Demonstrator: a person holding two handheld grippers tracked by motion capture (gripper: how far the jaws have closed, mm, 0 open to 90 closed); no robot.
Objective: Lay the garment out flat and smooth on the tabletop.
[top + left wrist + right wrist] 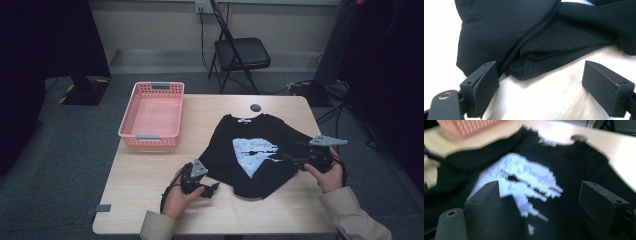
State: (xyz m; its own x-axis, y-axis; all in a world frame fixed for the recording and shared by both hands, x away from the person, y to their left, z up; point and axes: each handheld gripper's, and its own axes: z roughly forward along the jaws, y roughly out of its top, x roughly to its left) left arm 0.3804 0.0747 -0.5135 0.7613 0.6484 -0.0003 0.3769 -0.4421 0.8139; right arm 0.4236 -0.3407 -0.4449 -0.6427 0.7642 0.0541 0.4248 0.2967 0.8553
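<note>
A black T-shirt (260, 150) with a pale blue print (252, 152) lies loosely on the wooden table (150, 190), its collar toward the far edge. My left gripper (212, 189) rests on the table at the shirt's near left corner, open, its jaws wide apart just short of a folded black edge (531, 67). My right gripper (295, 160) hovers over the shirt's right side, open, jaws spread above the blurred print (524, 182) with nothing between them.
A pink plastic basket (152, 116) stands at the table's far left. A small dark round disc (256, 107) lies beyond the collar. A black folding chair (240, 52) stands behind the table. Bare tabletop stretches along the near edge.
</note>
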